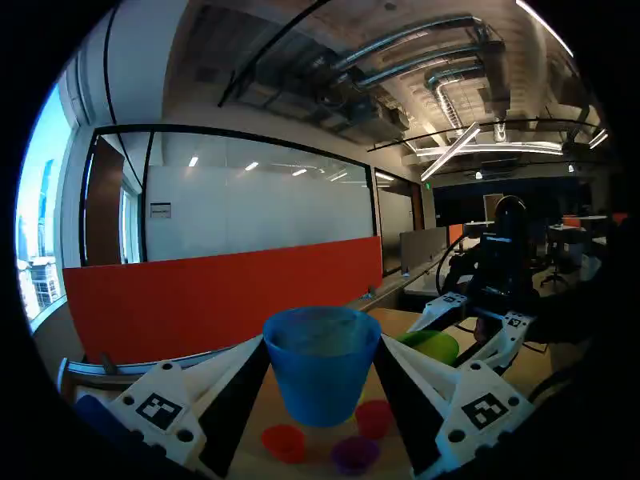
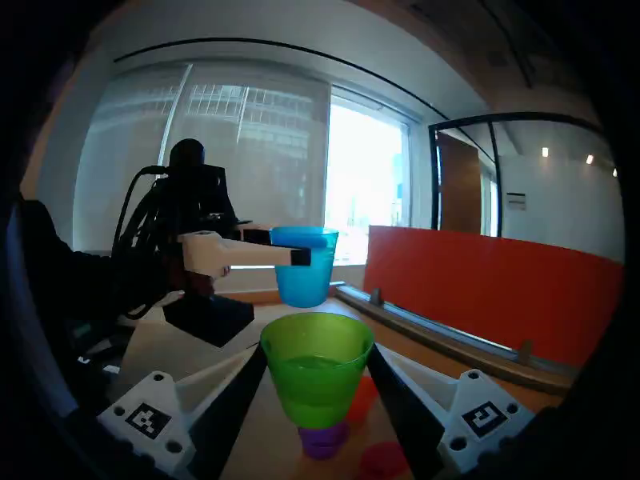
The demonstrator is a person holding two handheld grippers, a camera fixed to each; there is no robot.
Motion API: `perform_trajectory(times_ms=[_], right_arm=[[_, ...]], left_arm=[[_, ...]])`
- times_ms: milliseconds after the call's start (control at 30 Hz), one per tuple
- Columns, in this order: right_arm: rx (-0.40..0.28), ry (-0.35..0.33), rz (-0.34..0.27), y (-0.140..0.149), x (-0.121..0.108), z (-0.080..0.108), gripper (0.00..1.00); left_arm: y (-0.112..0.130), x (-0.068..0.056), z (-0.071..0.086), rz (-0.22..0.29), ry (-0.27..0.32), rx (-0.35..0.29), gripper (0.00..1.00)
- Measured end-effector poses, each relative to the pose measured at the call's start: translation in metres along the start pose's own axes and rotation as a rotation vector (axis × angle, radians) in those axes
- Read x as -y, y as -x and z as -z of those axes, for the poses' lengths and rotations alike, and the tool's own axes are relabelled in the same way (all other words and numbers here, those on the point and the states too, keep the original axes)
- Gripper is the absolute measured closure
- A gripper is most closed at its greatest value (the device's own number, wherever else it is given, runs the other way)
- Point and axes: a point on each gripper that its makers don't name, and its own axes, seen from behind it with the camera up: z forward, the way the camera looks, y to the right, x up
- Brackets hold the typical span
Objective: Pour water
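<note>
We keep both cups clear of the counter point(image 1: 398, 322). The left gripper point(image 1: 322, 344) clamps its fingers point(image 1: 240, 384) on the blue cup point(image 1: 320, 376), upright, likely as receiver. The right gripper point(image 2: 316, 356) squeezes the green cup point(image 2: 316, 380), seemingly part-filled, level against spills. Small cups point(image 1: 284, 442) sit below.

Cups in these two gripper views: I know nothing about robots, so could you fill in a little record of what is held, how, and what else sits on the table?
left gripper: shut on the blue cup, upright, lifted above the table
right gripper: shut on the green cup, upright, also lifted
green cup contents: looks partly filled with liquid
blue cup contents: cannot tell
on the table: small orange-red cup, small purple cup, small pink-red cup
backdrop: orange partition
</note>
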Motion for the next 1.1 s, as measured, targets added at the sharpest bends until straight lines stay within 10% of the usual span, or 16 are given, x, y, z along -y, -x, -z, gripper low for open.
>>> perform_trajectory(times_ms=[1100], right_arm=[[0.19, 0.01, -0.002, 0.048, -0.014, 0.041, 0.09]], left_arm=[[0.088, -0.001, 0.023, 0.017, 0.043, 0.24, 0.13]])
